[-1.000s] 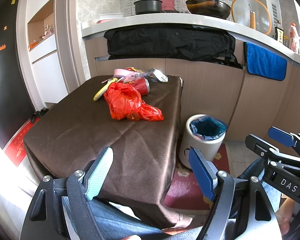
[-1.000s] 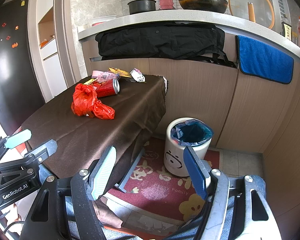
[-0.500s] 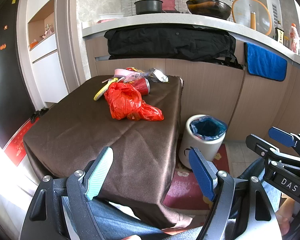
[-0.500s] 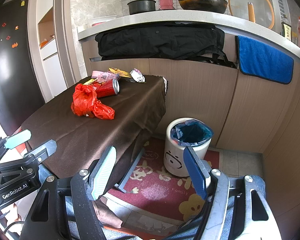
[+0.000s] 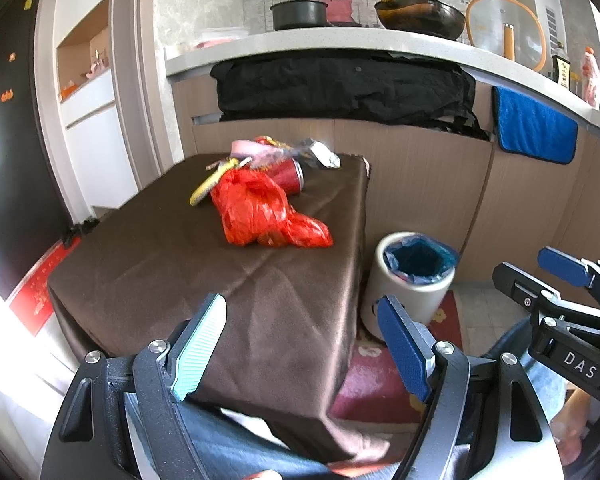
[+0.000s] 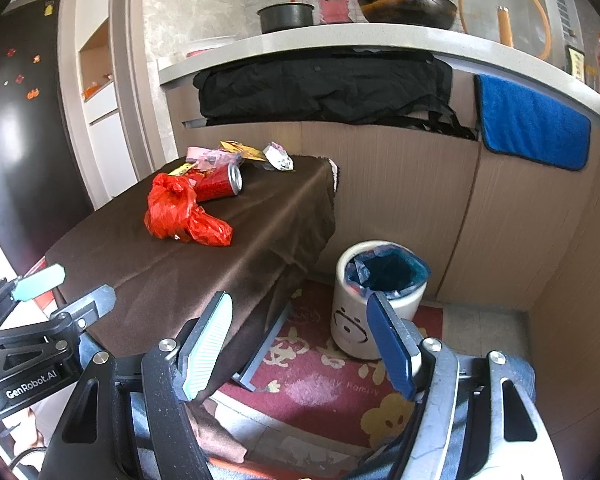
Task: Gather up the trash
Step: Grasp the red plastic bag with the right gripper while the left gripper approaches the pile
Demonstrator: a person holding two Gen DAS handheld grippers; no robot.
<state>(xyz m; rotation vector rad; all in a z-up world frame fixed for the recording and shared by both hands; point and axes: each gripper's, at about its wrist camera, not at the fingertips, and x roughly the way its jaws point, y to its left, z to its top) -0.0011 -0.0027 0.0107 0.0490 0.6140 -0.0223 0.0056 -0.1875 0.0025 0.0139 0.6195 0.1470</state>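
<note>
A crumpled red plastic bag lies on the brown-clothed table. Behind it lie a red can, a yellow wrapper, a pink item and a silver wrapper. A white bin with a blue liner stands on the floor to the table's right. My left gripper is open and empty over the table's near edge. My right gripper is open and empty, low, between table and bin.
A kitchen counter with a pot and a wok runs behind the table, with a black cloth and a blue towel hung below it. A red floral rug lies under the bin. A dark fridge stands at left.
Both grippers have shifted slightly forward and the view has tilted a little. Both stay open. The trash on the table has not moved.
</note>
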